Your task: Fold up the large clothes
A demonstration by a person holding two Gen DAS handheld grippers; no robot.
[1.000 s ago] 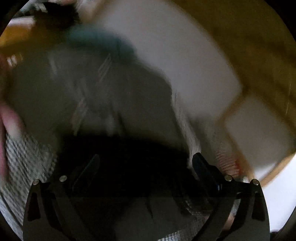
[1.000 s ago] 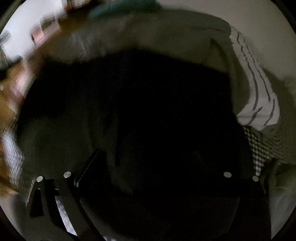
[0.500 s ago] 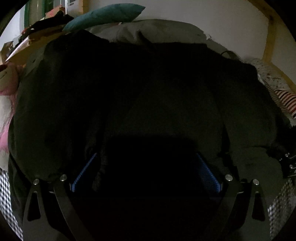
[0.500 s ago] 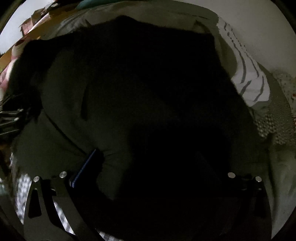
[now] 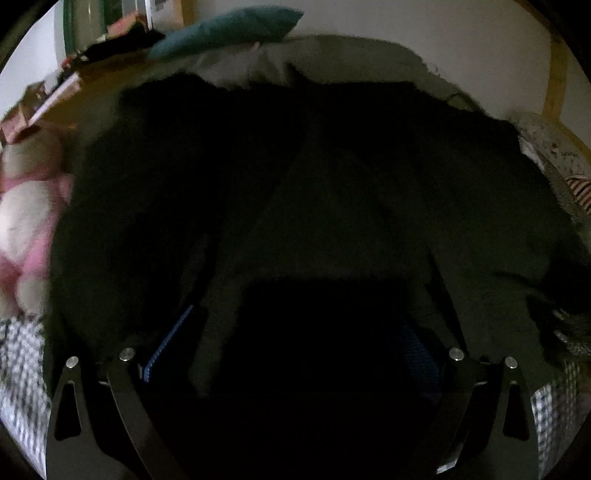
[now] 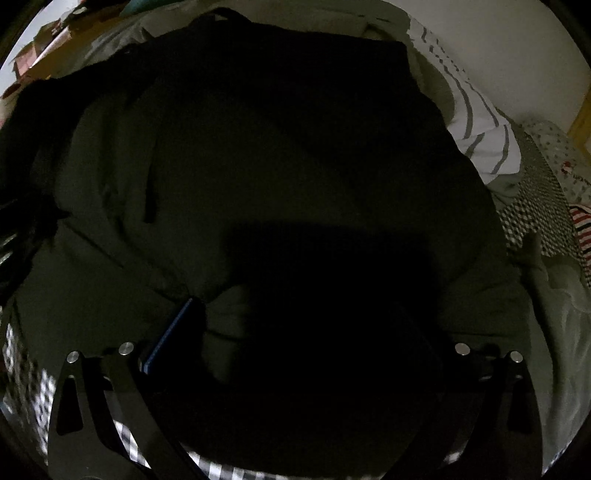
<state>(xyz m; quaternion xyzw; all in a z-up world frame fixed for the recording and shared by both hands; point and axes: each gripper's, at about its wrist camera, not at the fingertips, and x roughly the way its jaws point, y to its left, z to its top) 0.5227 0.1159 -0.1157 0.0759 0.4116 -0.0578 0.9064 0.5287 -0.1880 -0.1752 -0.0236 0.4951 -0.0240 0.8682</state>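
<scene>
Dark, near-black heavy cloth fills both my views: the large garment (image 5: 332,192) lies spread over the bed, covering most of the checked bedsheet (image 5: 22,369), with what looks like a sleeve or pocket seam running down it in the right wrist view (image 6: 149,192). A second ago both views were smeared with motion; half a second ago they had steadied on the garment, and now it lies much the same, so I judge the spreading swing is over and the cloth has settled flat enough to begin a fold.

My left gripper (image 5: 295,332) sits low over the near hem, its fingers (image 5: 168,339) set wide, with cloth bunched up between them. My right gripper (image 6: 295,328) looks the same, one blue pad showing and a fold of fabric pushed up against it (image 6: 173,332). Both stand spread rather than clenched, though the middle is too dark to say whether the cloth is merely resting there.

Beyond the garment, a teal pillow (image 5: 229,29) lies at the head of the bed, a pink and white soft toy (image 5: 26,221) just beside the garment's left edge, and a grey-striped pillow (image 6: 476,125) on the right. I see no basket, box or other container in either view.
</scene>
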